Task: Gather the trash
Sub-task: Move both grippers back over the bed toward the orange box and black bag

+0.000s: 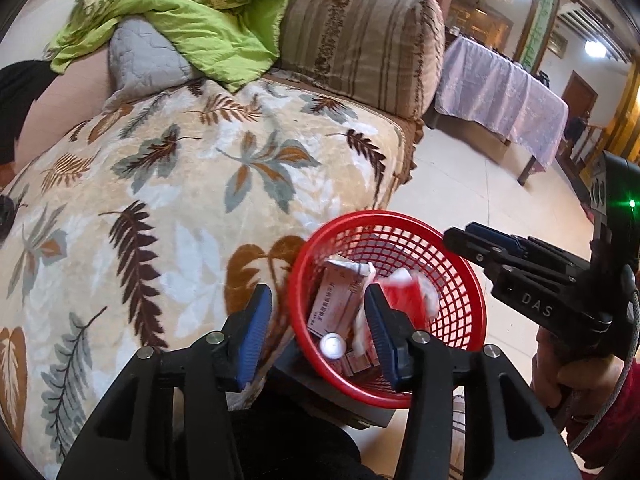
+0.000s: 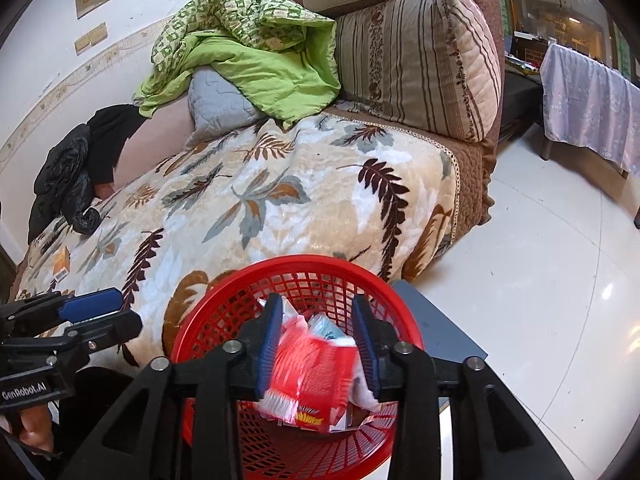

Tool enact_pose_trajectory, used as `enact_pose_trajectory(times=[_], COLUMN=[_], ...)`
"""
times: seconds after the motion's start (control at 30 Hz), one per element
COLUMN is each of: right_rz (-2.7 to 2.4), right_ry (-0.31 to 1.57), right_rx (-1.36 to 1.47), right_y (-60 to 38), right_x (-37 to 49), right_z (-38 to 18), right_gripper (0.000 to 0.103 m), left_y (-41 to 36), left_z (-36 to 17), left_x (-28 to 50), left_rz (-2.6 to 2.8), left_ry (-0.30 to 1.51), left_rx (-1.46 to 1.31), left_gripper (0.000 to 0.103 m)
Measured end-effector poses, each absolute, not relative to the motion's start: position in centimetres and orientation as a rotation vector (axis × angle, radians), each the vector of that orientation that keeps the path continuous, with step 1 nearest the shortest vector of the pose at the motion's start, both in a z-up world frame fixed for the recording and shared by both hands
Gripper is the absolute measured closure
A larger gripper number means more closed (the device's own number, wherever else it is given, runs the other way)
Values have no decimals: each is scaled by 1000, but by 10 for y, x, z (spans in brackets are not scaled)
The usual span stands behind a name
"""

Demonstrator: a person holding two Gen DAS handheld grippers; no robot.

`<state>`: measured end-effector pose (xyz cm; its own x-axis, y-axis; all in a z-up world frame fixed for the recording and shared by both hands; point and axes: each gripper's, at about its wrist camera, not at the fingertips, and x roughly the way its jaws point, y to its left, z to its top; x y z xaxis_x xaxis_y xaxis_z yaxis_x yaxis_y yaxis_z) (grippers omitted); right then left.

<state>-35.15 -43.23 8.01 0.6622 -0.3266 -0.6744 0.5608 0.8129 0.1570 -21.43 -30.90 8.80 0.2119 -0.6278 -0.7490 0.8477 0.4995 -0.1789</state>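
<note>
Centrally, a round red plastic basket (image 2: 224, 316) with lattice walls stands at the near edge of a sofa draped in a plush leaf-print blanket (image 1: 192, 184); it rests on a dark, flat-topped support (image 2: 444, 328), cut off by the grippers, whose nature cannot be told. Inside lie a pale cardboard medicine box (image 1: 336, 300), a small white round cap (image 1: 333, 346) and smaller cartons half buried beneath.

The right hand-held gripper (image 2: 318, 344) hangs over the basket with its ribbed blue pads (image 2: 268, 344) partly spread; a crinkled red-and-white snack wrapper (image 2: 316, 372), motion-blurred, lies between them, and the pads do not appear to press on it. Its printed label is only partly legible.

The left hand-held gripper (image 1: 316, 332) is likewise partly spread, one finger outside the basket's rim, the other above its contents, with nothing clamped between the pads.

Farther off sit a striped, quilted bolster cushion (image 1: 360, 44), a crumpled green quilt (image 1: 200, 20) over a grey stitched pillow (image 1: 140, 56), and black garments (image 2: 76, 172) at the far left. A small orange carton (image 2: 62, 264) lies on the blanket's left end, its print too small to read. To the right, glossy pale floor tiles (image 2: 540, 280) lead to a worktop (image 1: 500, 92) under a lilac floral cloth, cropped by the frame. A hand (image 1: 580, 380) gripping the right tool's handle is only partly visible.
</note>
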Motion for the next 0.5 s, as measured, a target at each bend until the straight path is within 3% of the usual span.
enact_pose_trajectory(times=[0.27,0.5], right_rz=[-474,-428], right_ry=[675,671], right_rx=[377,347], right_y=[-422,-401], right_x=[-338,-316], right_z=[88,95], right_gripper=[62,44], left_y=[-284,-257], left_z=[98,103], left_x=[-196,-184], left_rz=[-965,-803], left_ry=[852,772], left_rx=[250,262], left_gripper=[48,34])
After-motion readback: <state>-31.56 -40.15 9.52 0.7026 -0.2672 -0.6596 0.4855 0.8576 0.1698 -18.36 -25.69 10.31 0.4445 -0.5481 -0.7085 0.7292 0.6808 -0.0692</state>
